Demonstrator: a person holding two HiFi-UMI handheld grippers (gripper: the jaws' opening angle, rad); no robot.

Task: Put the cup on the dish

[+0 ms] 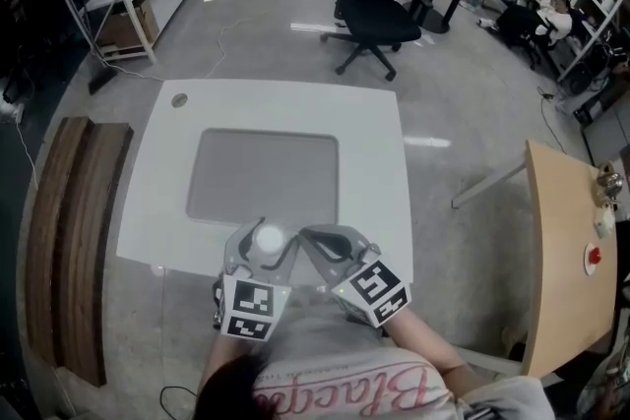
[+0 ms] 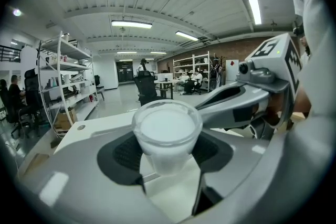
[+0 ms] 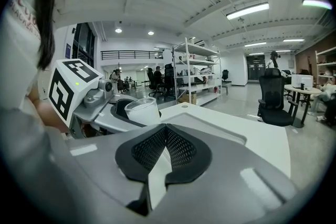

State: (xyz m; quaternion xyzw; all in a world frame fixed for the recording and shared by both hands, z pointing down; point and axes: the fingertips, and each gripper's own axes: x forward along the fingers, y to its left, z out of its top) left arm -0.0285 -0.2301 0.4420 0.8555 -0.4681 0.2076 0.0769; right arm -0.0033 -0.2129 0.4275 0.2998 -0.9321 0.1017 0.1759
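Observation:
A small white cup [image 1: 268,239] stands upright between the jaws of my left gripper [image 1: 262,253], above the front edge of the white table [image 1: 285,108]. In the left gripper view the cup [image 2: 167,134] sits gripped between the black pads [image 2: 128,152], its rim upward. My right gripper [image 1: 327,243] is just to the right of it, jaws shut with nothing between them. The right gripper view shows its pads [image 3: 181,149] pressed together, with the cup [image 3: 142,111] and left gripper [image 3: 105,107] to its left. No dish shows in any view.
A grey mat [image 1: 264,177] covers the middle of the table. A black office chair [image 1: 372,0] stands beyond the far edge. A dark wooden bench [image 1: 74,231] lies at the left and a light wooden desk [image 1: 566,251] at the right.

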